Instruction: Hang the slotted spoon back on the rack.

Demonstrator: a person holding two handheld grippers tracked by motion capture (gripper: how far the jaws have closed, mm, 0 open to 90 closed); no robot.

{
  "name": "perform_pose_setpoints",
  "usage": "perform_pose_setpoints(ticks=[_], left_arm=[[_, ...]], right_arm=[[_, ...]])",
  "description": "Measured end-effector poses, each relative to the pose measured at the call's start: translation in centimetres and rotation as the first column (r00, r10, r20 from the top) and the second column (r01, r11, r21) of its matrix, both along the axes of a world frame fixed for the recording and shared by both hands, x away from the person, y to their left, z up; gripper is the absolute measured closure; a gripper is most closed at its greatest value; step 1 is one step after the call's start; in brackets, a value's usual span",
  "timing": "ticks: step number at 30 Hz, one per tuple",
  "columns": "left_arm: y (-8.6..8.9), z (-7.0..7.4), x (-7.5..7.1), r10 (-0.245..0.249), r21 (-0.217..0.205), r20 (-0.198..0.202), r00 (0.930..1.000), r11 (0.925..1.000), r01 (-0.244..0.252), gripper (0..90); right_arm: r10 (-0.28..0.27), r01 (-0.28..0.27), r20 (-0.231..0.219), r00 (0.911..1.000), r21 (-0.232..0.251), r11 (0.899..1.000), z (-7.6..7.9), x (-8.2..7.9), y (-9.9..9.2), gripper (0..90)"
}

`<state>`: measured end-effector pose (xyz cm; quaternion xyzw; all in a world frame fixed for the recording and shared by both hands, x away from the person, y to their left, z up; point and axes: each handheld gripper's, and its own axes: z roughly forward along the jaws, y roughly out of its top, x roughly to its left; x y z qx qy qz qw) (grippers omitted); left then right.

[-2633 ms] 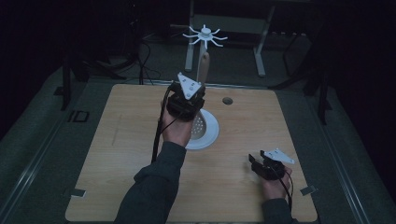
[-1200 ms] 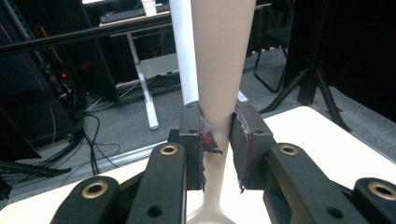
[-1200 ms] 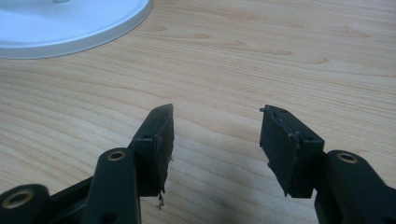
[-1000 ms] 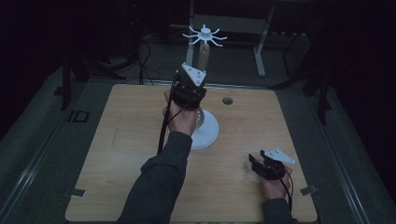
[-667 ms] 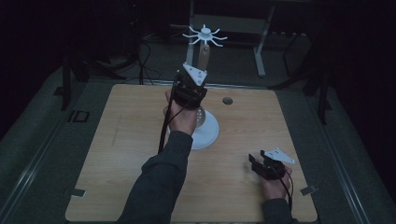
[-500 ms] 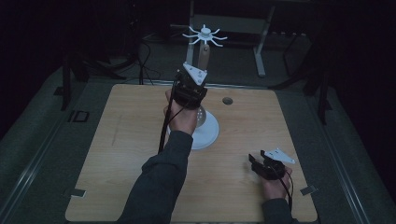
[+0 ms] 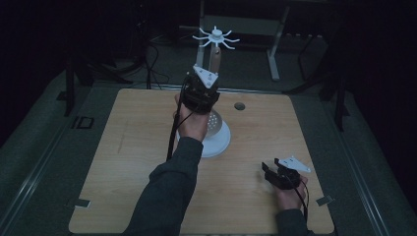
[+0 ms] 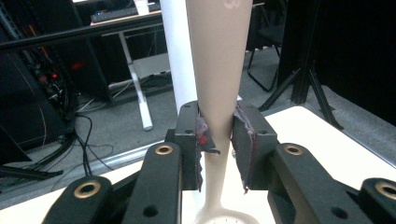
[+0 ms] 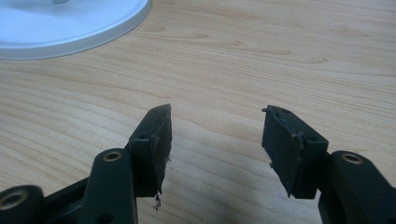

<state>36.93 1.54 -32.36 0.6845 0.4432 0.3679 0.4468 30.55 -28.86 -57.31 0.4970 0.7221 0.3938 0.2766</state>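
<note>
My right gripper (image 9: pixel 215 135) stays low over the table (image 7: pixel 123 162), jaws wide and empty. My left gripper (image 8: pixel 215 133) remains clamped on the beige handle (image 8: pixel 215 60) beside the white post (image 8: pixel 177 51); since 2.6 s ago it has risen above the base (image 7: pixel 219 142).

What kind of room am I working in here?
Probably a lab or recording workspace, not a home: a bare wooden table in a dark room, cables trailing over the floor, metal-legged benches behind. The left claw grips a beige tapered handle.
</note>
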Motion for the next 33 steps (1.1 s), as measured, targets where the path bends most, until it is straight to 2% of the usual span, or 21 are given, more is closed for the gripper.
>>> perform_pose_setpoints(ticks=[18, 26, 33], left_arm=[[0.1, 0.1, -0.1, -0.057, -0.022, 0.003, 0.9984, 0.9982, 0.057, 51.4], [0.1, 0.3, -0.7, -0.074, -0.011, 0.009, 0.9972, 0.9972, 0.074, 47.1], [0.5, 0.5, -1.2, -0.097, -0.028, 0.010, 0.9953, 0.9949, 0.097, 44.2]], right_arm=[[-0.009, 0.009, 0.001, 1.0000, -0.002, 1.000, 0.0, 0.0, 0.0, 40.0], [-0.013, 0.013, 0.001, 0.9999, -0.004, 1.000, 0.0, 0.0, 0.0, 38.9], [-0.022, 0.022, 0.001, 0.9998, -0.001, 1.000, 0.0, 0.0, 0.0, 37.8]])
